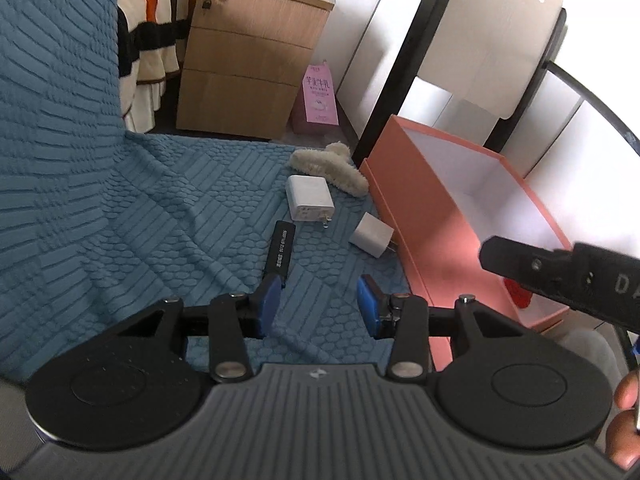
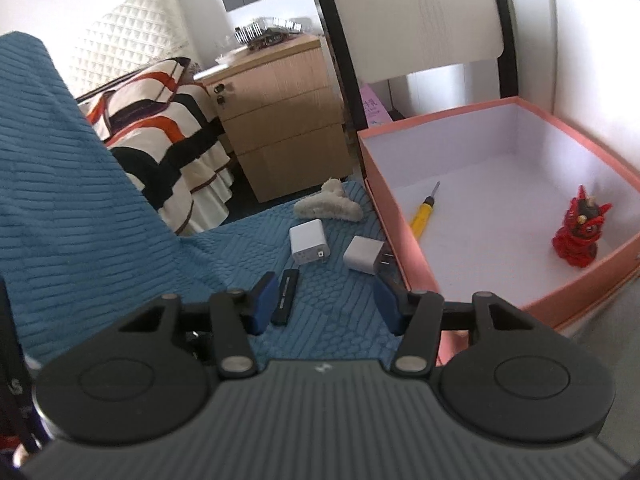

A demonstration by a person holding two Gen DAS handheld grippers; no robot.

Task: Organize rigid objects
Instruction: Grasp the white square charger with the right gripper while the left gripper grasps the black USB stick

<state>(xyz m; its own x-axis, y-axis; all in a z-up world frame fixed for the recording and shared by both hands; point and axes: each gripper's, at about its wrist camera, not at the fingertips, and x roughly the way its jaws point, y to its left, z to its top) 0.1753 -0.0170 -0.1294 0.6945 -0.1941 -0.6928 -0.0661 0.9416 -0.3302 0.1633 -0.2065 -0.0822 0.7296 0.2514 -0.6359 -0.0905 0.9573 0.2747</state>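
Note:
On the blue quilted cover lie a black stick-shaped device [image 1: 281, 249] [image 2: 285, 297], a flat white charger [image 1: 309, 198] [image 2: 308, 241], a small white plug cube [image 1: 372, 234] [image 2: 363, 255] and a fluffy cream hair claw [image 1: 330, 166] [image 2: 328, 205]. A pink box [image 1: 404, 208] [image 2: 400, 240] stands to their right, holding a yellow screwdriver [image 2: 425, 211] and a red figurine [image 2: 580, 229]. My left gripper [image 1: 318, 305] is open and empty, just short of the black device. My right gripper [image 2: 326, 303] is open and empty above the cover, with the black device by its left finger.
A wooden drawer cabinet [image 1: 248, 68] [image 2: 280, 120] and a striped bedspread [image 1: 152, 32] [image 2: 160, 140] stand beyond the cover. A pink carton [image 1: 318, 98] sits on the floor. The right gripper's black body [image 1: 560, 276] reaches over the box's near corner. Black chair frame bars [image 2: 332, 48] rise behind the box.

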